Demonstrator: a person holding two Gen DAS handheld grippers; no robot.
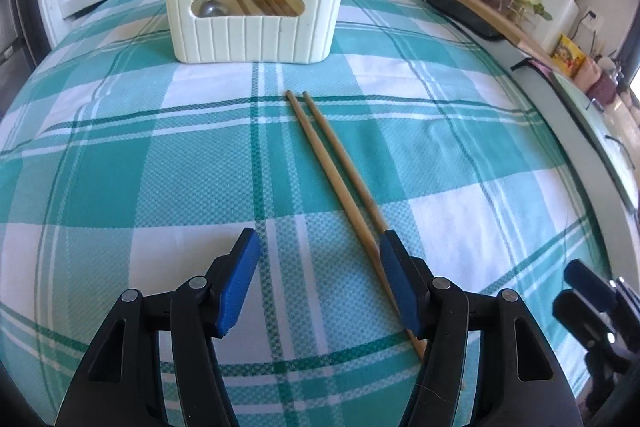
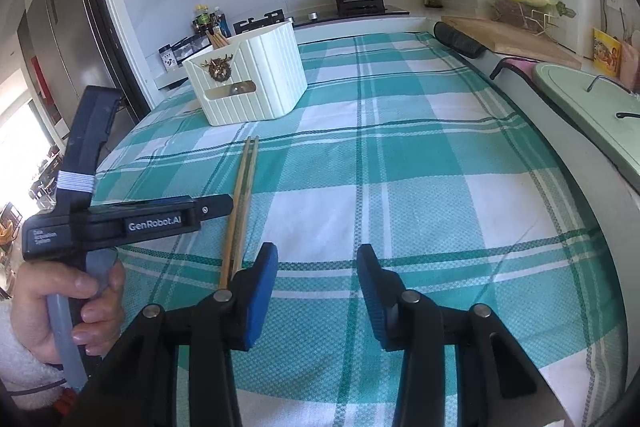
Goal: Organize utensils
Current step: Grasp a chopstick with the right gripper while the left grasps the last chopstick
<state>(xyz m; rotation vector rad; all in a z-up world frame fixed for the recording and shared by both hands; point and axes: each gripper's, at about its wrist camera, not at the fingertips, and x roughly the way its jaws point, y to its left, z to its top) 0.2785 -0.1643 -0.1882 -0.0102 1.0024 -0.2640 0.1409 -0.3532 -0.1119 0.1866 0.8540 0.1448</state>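
Left gripper [image 1: 318, 251] open, empty — lined up beside chopsticks [image 1: 332, 163] mid-cloth (holder [image 1: 256, 27] at far edge); right gripper [image 2: 316, 267] open, idle.

My left wrist camera sits just behind my left hand-held gripper [image 1: 320, 279] and looks forward and steeply down along its fingers. It is close over the cloth [image 1: 120, 167] on the bench, facing the holder [image 1: 256, 11] head-on. My right wrist camera sits behind my right hand-held gripper [image 2: 318, 291], tilted down less steeply, so the stove [image 2: 360, 5] and far wall also show. It stands to the right of the left unit and sees the holder [image 2: 256, 83] from an angle. Both views share the cloth, the holder, the chopsticks [image 1: 336, 179] [image 2: 240, 203] and the cutting board [image 2: 512, 35]. Each view catches part of the other gripper at its edge.
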